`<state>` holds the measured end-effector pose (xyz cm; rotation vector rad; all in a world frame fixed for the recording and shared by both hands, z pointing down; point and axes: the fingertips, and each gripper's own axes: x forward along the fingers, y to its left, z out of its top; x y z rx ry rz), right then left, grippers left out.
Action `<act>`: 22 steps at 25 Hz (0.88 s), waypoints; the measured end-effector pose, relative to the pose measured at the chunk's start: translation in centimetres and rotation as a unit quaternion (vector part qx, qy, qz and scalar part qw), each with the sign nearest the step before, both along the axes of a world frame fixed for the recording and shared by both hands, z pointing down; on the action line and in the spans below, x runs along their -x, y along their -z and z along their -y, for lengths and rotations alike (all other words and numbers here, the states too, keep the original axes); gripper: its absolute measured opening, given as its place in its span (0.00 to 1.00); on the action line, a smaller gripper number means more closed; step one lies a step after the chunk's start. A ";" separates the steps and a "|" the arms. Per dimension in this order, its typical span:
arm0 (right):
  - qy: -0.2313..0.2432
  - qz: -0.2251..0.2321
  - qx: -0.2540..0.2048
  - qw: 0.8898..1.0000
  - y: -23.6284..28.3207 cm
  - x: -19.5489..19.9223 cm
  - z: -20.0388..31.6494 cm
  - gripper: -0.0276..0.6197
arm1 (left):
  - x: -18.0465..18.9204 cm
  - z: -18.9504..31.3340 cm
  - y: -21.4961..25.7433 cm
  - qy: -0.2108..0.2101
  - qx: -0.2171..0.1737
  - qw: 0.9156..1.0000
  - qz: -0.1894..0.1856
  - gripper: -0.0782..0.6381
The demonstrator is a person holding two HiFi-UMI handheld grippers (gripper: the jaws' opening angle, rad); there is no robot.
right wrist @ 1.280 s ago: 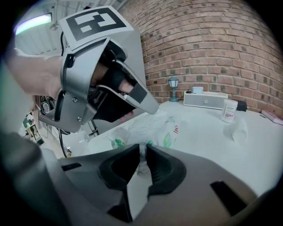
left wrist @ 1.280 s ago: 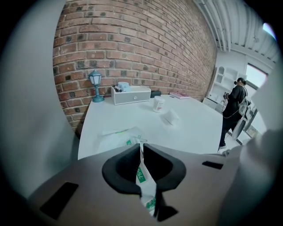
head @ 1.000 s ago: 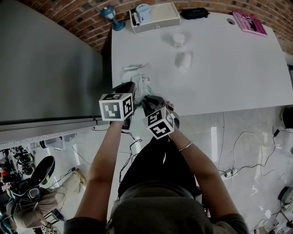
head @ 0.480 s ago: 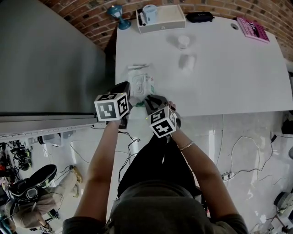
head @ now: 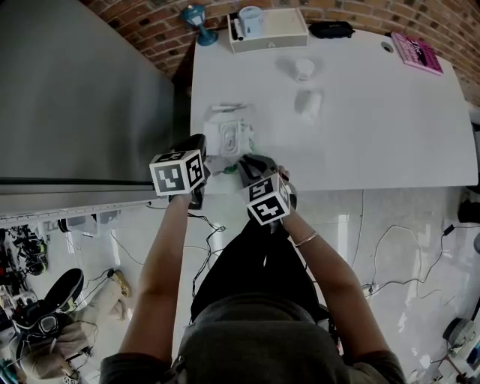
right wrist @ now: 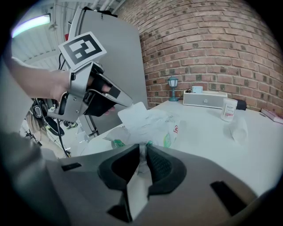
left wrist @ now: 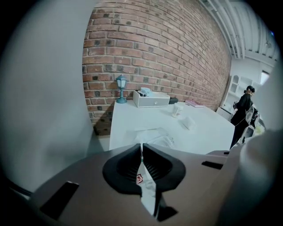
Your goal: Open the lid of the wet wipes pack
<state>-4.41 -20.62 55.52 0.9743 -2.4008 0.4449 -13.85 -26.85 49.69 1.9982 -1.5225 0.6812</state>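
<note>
White, green-printed wet wipes pack [right wrist: 164, 129] sits crumpled, its flap [right wrist: 132, 111] seemingly raised.

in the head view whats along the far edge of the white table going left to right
small blue lantern lamp → white rectangular box → black pouch → pink book

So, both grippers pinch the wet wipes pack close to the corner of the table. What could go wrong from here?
1. The left gripper is shut on only a thin flap; a hard pull may tear it or let it slip out.
2. The right gripper holds the wet wipes pack by its crumpled film end, so the pack may pull free.
3. The pack lies by the table's edge and could drop off.
</note>
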 end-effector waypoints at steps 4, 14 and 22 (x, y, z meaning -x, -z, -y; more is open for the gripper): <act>0.000 -0.002 0.005 1.000 -0.2 -0.2 -0.2 0.14 | 0.5 -0.1 -0.5 0.007 0.005 1.000 0.003 0.15; 0.000 -0.002 0.003 1.000 -0.1 -0.1 -0.1 0.14 | 2.2 0.1 -2.3 0.035 0.023 0.999 -0.009 0.15; 0.001 -0.001 0.004 1.000 -0.1 0.0 -0.2 0.14 | 2.8 0.1 -3.5 0.042 0.035 0.998 -0.008 0.15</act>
